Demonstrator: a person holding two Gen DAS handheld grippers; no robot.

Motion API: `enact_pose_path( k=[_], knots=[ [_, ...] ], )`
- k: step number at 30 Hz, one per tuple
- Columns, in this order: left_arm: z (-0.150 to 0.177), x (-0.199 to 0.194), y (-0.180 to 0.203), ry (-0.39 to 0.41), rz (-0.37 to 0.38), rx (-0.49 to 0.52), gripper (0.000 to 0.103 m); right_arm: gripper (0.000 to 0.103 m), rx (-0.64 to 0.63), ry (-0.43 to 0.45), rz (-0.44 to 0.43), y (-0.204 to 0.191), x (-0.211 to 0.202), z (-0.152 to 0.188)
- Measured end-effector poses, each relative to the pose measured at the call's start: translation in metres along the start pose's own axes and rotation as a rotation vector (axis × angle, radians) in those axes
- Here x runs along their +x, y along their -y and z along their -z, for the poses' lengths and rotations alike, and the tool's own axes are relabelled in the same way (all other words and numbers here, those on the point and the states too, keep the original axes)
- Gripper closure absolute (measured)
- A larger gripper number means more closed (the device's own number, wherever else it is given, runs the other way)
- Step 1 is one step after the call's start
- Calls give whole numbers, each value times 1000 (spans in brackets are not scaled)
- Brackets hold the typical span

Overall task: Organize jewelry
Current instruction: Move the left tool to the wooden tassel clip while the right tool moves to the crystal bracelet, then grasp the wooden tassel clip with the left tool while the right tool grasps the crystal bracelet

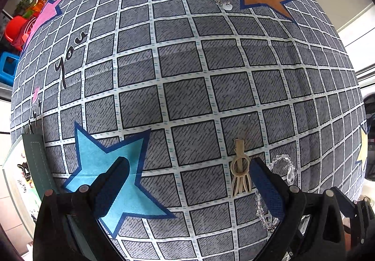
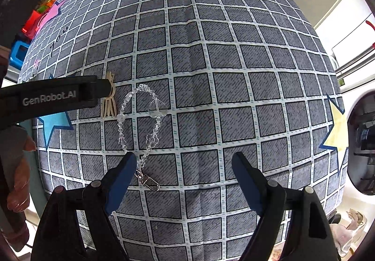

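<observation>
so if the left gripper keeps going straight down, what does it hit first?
Probably bare tablecloth. The left gripper has open jaws; the beige hair clip lies just inside its right finger, so that finger might clip it. Depth is unclear.

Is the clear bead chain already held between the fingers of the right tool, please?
No, the right tool stands wide open with nothing between its pads, and the clear bead chain lies flat on the checked cloth beside its left finger.

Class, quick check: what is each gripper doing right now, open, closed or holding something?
Left gripper: open, empty, beige hair clip between its fingers.
Right gripper: open, empty, poised over the clear bead chain.
</observation>
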State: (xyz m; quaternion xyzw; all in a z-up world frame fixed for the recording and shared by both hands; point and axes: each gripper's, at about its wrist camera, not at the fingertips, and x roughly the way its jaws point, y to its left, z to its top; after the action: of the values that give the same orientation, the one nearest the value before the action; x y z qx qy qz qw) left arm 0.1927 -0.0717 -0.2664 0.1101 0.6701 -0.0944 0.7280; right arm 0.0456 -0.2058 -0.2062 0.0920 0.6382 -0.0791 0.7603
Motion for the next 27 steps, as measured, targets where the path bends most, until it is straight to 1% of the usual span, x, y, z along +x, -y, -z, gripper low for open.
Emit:
enact_pose_path(
  k=[3,8,10,12,13,14,15,17,18,19,20,21,22,24,25,26,27],
  knots=[
    [-6,4,4,9,-14,17,0,18,-13,8,12,-4,6,3],
    [-23,14,24,28,-34,50,0,18,-42,34,21,-11,12,3],
    [-27,17,32,35,-48,55,0,18,-59,42,29,-13,17,-6],
    [-23,14,23,28,-72,55,0,18,-70,53,36,-17,19,-3],
    [-20,12,16,29,-61,44,0,18,-75,58,39,-18,20,-5],
    [-19,12,12,26,-54,31,0,20,-80,64,42,-19,21,-6],
    [-17,12,7,23,-51,21,0,25,-86,68,44,-20,22,-8],
    [-15,12,3,23,-42,10,0,31,-96,80,33,-19,23,-16],
    [-15,12,3,23,-33,9,1,35,-105,90,33,-20,22,-14],
    [-14,12,1,22,-28,9,5,38,-117,96,30,-20,24,-23],
    [-14,11,1,22,-25,12,7,47,-130,100,27,-19,24,-27],
    [-13,11,1,21,-22,16,11,57,-142,102,24,-21,23,-27],
    [-11,10,0,18,-18,18,15,61,-153,100,19,-22,24,-27],
    [-9,8,2,3,-10,22,19,71,-161,91,13,-27,24,-34],
    [-7,6,2,-5,-9,22,20,73,-159,87,11,-29,25,-35],
    [-6,6,3,-11,-8,22,22,80,-154,82,13,-36,27,-43],
    [-3,4,9,-16,-7,21,24,83,-148,77,11,-35,28,-43]
  ],
)
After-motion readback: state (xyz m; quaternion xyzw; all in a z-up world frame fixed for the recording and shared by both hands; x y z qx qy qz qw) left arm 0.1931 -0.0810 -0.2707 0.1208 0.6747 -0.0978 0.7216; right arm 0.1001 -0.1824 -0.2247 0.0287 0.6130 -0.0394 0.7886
